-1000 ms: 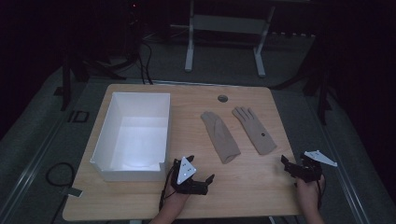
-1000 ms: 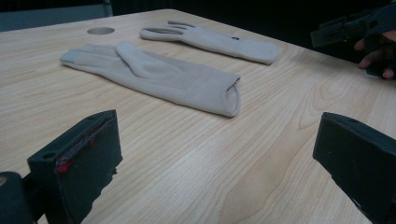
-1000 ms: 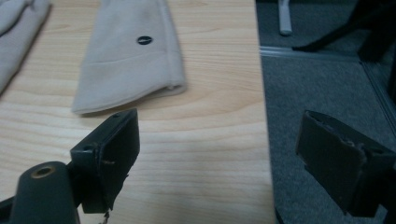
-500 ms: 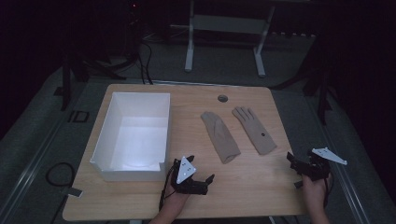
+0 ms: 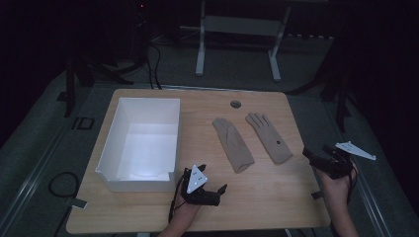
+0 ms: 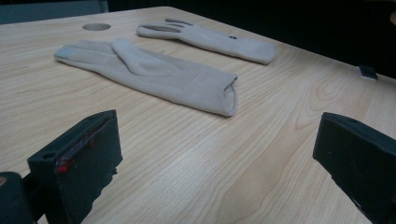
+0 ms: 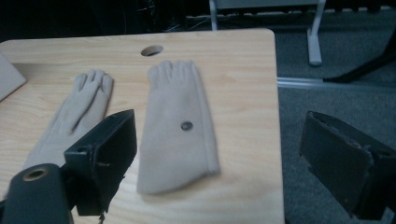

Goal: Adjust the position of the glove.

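Both grippers, left (image 5: 219, 190) and right (image 5: 316, 152), have jaws spread wide (nothing held), near the gloves (image 5: 233, 144).

No readable text, no labels, no numbers — gloves (image 5: 249, 138), box (image 5: 143, 143), table (image 5: 276, 197) all unmarked.

Wooden table (image 5: 276, 197): white box (image 5: 143, 140), two gloves (image 5: 233, 144) (image 5: 269, 137) (lying flat).

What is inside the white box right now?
Nothing shows inside the white box: its visible floor is bare and lit. The strip behind its near wall is hidden. Both gloves lie outside.
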`<state>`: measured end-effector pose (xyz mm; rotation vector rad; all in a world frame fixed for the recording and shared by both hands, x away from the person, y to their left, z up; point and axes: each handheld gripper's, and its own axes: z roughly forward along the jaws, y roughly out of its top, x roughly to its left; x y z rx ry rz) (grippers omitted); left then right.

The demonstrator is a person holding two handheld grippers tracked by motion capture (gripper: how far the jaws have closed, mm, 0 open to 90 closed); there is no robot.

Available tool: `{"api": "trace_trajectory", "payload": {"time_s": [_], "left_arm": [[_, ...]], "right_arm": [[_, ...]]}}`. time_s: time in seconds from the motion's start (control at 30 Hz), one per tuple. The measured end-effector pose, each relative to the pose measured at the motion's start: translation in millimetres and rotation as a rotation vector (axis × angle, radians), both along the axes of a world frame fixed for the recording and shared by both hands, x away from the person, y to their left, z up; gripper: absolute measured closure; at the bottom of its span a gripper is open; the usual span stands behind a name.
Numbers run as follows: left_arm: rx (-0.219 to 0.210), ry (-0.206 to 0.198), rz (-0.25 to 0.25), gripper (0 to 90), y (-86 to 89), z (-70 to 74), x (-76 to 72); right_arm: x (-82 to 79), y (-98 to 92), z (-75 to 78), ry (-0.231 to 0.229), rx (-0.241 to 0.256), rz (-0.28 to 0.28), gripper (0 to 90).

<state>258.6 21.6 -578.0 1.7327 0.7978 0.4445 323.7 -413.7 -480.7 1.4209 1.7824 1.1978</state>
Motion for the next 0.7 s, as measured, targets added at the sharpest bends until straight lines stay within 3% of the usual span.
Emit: {"api": "trace_trajectory", "payload": {"time_s": [0.43,0.7], "left_arm": [[0.013,-0.018,-0.014,1.4,-1.3,0.1,-1.7],[0.01,-0.016,-0.017,1.4,-1.3,0.1,-1.3]], "right_arm": [[26.0,53.1,35.8,-0.067,-0.067,0.148,18.1],[39.0,86.6,44.1,-0.079,-0.115,0.213,18.8]]}}
